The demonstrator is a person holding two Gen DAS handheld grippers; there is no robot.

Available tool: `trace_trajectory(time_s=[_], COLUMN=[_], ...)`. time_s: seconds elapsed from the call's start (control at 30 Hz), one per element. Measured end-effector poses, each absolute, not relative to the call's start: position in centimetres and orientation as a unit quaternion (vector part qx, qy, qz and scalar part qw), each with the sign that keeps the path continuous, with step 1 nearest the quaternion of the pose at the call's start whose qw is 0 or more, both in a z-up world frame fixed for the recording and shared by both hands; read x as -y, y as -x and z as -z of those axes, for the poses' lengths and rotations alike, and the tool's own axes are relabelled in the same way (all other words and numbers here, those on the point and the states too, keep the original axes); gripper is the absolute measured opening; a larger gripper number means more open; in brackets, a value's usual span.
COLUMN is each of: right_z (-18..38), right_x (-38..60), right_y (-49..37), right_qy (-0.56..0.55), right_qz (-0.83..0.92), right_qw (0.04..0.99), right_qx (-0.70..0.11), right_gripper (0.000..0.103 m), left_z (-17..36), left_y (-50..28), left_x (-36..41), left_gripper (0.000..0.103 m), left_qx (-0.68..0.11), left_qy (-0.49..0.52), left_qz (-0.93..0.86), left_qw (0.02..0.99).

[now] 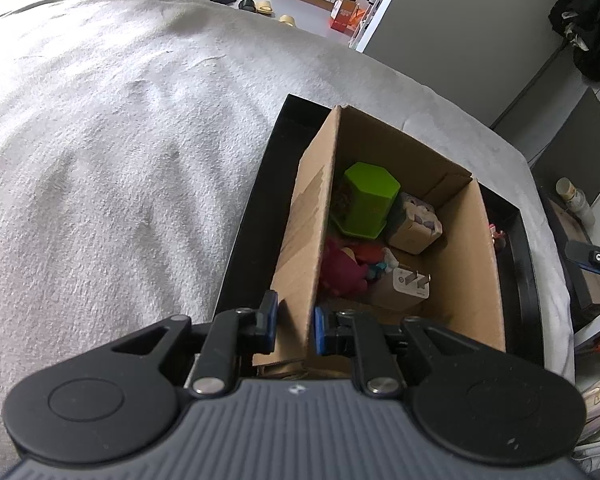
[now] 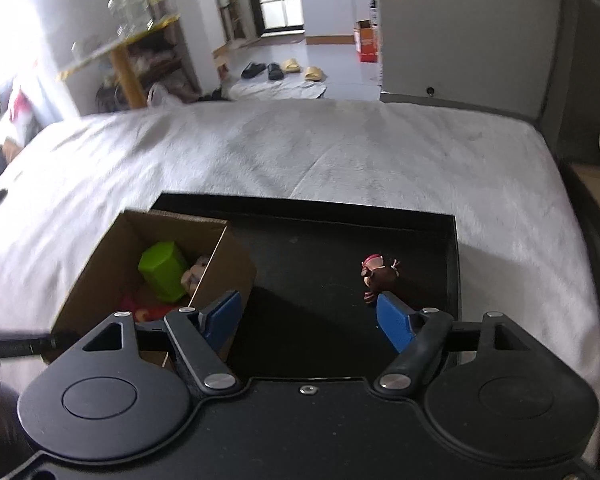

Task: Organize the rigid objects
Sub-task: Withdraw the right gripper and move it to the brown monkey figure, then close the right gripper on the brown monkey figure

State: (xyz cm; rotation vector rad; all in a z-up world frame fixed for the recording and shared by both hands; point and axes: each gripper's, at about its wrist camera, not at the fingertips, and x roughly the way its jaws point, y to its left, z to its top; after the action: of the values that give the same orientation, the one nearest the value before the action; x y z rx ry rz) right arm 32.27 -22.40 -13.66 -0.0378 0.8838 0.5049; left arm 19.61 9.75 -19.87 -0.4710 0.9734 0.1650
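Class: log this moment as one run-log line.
left tongs: shut on box wall | right tongs: open, empty | figurine: on tray

The left gripper [image 1: 296, 326] points steeply downward, its blue pads closed on the near wall of the cardboard box [image 1: 300, 240], one pad outside and one inside. The right gripper [image 2: 309, 318] also tilts downward, its jaws standing well apart with nothing between the blue pads.

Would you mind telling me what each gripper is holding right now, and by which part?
The left gripper pinches the cardboard box by the top edge of its near-left wall. The right gripper is open and holds nothing; the small figurine lies loose ahead.
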Motion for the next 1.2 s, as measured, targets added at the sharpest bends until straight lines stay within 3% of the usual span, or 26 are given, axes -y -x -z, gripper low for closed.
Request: trace_trajectory(time_s=[0.73,0.97,1.2], right_z=[22.1,24.6,26.3], right_x=[24.9,25.2,24.7], right_y=[-36.9,-39.0,-39.8], right_qy=[-0.012,-0.011,0.004], right_qz=[-0.234,-0.225,-0.237], right_qw=[0.883,0.886,0.884], right_qx=[-0.406,-0.405,-0.403], right_gripper=[0.069,0.057,0.053], left_z=[20.4,20.8,21.0], left_y=[-21.4,-22.3,-22.9], left_x=[-8.5,-7.9,-7.6], left_gripper=[0.016,0.016,0.016], left_qx=[-0.494,-0.506,-0.511], left_qy=[0.186,0.171,0.163], left_qz=[-0.117,-0.132,-0.146], left_qw=[0.841,0.835,0.831])
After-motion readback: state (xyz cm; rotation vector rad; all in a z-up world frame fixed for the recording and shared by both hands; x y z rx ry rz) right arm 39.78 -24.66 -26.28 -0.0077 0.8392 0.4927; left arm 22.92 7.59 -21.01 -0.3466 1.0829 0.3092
